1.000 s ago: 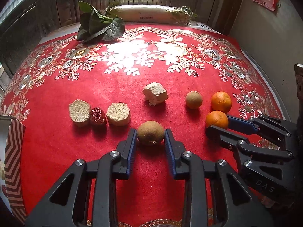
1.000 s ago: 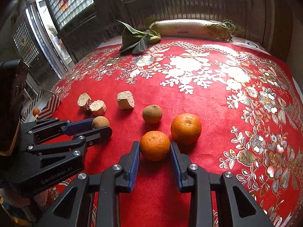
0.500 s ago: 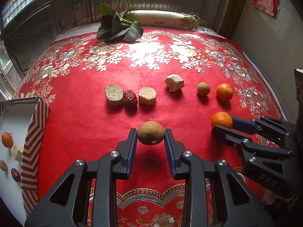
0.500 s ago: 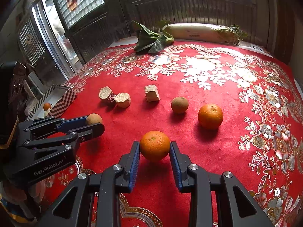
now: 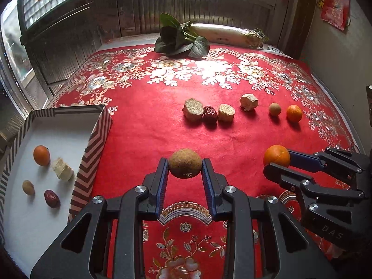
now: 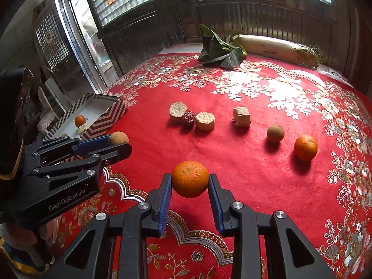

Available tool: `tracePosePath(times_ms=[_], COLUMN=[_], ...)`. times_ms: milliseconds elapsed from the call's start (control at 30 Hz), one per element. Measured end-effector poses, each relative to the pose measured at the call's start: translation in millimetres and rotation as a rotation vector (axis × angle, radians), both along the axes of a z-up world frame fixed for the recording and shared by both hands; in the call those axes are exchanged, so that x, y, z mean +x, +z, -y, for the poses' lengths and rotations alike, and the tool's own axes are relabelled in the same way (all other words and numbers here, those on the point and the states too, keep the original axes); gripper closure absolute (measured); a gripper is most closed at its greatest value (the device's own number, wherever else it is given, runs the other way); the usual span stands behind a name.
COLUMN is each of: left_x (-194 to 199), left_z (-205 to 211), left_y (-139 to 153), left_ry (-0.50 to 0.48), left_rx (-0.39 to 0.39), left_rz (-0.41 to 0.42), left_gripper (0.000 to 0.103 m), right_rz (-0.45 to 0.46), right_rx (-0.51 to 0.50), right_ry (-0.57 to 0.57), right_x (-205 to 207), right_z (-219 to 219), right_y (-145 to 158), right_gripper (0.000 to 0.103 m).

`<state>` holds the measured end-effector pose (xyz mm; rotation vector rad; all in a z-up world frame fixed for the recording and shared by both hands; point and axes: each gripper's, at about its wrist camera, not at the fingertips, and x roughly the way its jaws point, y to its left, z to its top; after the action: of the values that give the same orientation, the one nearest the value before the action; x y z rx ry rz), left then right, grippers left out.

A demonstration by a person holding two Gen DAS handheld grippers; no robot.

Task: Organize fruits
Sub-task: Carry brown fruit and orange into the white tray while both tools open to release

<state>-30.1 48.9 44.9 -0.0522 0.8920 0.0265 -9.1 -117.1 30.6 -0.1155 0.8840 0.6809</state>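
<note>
Two tools loaded: left tool (image 5: 185, 166) w/ brown fruit (image 5: 185, 165), right tool (image 6: 190, 182) w/ orange (image 6: 190, 178).

Both views are taken from wrist cams, angled down along black fingers (image 5: 160, 181) (image 6: 166, 193), close above a red floral-patterned cloth-covered worktop (image 5: 144, 139) (image 6: 244, 162). Shared: the mid-cloth food row, w/ each cam caught in the other's edge.

The left gripper (image 5: 185, 171) and the right gripper (image 6: 190, 183) hang side by side, angled downward, each with its jaws clamped on a round fruit held clear of the desk.
</note>
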Motion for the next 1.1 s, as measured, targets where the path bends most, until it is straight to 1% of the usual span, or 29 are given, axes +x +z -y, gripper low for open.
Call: tracePosePath(times_ms=[300, 700, 1100], left_x=[-17, -37, -56], left_z=[-32, -62, -103], left_y=[8, 18, 25], left_ry=[0.053, 0.092, 0.176], left_rx=[0.010, -0.006, 0.001], left_rz=[0.027, 0.049, 0.061], left_gripper=[0.075, 0.075, 0.075], right_rz=[0.007, 0.027, 0.050], right_rx=[-0.010, -0.025, -0.038], right_ry=[0.071, 0.147, 0.241], right_x=[-12, -26, -43], right_z=[-41, -81, -126], right_y=[4, 13, 21], right_gripper=[0.073, 0.073, 0.073])
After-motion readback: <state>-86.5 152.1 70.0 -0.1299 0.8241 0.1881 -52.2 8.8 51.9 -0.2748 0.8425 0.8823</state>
